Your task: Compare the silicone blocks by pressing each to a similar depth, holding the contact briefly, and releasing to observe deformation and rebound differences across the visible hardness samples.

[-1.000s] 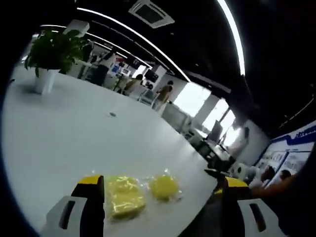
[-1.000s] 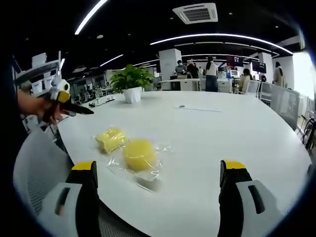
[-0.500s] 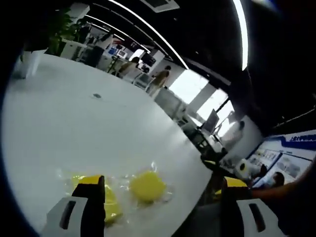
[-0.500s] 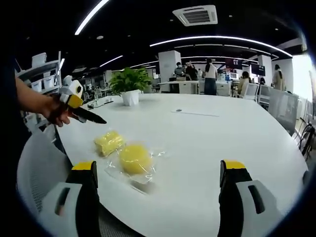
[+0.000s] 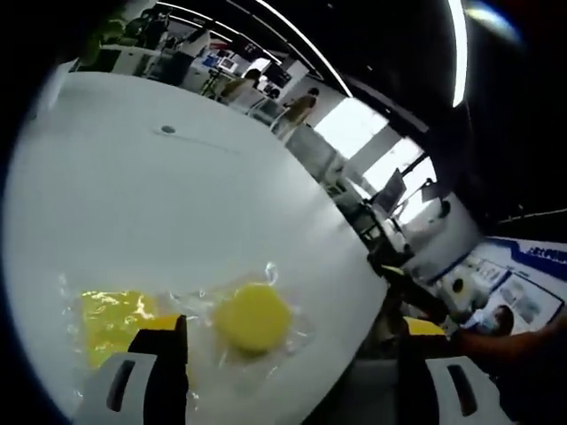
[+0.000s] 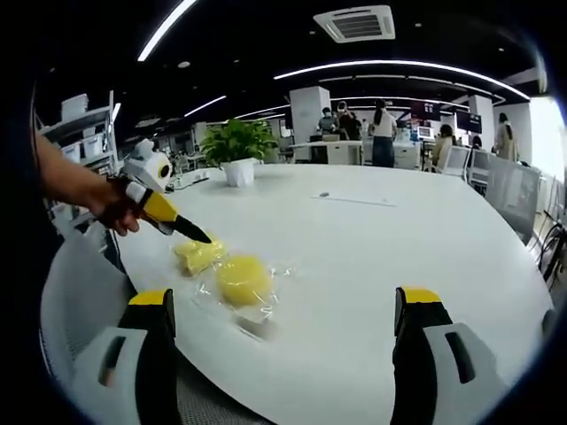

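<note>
The left claw (image 6: 199,236) is now dipping toward the square block (image 6: 197,254), having closed in from the side over the last second; its tips look narrow, nearly together. The right claw (image 6: 288,323) is hanging wide and empty. Both bagged blocks, square and round (image 5: 252,317), are lying side by side near the worktop (image 6: 399,230) edge. Pressing seems imminent. No writing is legible.
</note>
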Demonstrator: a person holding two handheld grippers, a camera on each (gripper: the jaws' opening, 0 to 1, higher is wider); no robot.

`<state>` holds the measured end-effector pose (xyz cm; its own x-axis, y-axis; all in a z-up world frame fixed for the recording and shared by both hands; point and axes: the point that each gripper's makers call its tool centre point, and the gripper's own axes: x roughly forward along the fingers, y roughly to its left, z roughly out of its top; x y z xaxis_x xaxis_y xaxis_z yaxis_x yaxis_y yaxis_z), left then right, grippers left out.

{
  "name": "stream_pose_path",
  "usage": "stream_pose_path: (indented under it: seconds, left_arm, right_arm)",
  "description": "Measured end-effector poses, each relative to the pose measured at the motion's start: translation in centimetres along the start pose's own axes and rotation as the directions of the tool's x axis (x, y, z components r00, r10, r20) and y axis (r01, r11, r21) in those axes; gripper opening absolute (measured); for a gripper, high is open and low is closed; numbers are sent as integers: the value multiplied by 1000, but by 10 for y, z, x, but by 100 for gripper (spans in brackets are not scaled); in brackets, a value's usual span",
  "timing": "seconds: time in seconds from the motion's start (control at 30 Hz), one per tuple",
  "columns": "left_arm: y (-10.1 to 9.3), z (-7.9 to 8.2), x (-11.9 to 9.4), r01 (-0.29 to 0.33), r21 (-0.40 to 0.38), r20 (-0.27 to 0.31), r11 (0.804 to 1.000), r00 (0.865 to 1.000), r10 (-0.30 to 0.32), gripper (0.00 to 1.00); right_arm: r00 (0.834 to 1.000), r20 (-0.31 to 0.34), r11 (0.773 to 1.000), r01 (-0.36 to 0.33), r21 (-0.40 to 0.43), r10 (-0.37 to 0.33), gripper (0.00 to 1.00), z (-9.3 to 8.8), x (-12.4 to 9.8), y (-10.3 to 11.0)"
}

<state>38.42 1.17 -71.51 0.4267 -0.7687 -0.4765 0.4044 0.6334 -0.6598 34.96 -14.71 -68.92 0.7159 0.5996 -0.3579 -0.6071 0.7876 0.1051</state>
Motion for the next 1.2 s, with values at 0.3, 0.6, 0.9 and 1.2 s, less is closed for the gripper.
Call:
stream_pose_path:
  seconds: [0.3, 0.6, 0.9, 1.2]
  left_arm:
    - [17, -6, 15, -56, -54, -27, 997, 998, 55, 96]
    - [20, -10, 31, -82, -97, -49, 992, 996, 78, 93]
    - [31, -19, 29, -172, -126, -112, 977, 981, 158, 88]
    - [35, -24, 39, -188, -120, -135, 975, 976, 172, 83]
  right_arm:
    - [1000, -5, 1000, -4, 19, 4, 97, 0, -1, -4]
    - [1000, -10, 1000, -11, 28, 11, 97, -2, -6, -8]
    - [1000, -14, 999, -21, 39, 22, 97, -6, -5, -10]
    - [999, -17, 999, -31, 38, 32, 97, -8, -3, -7]
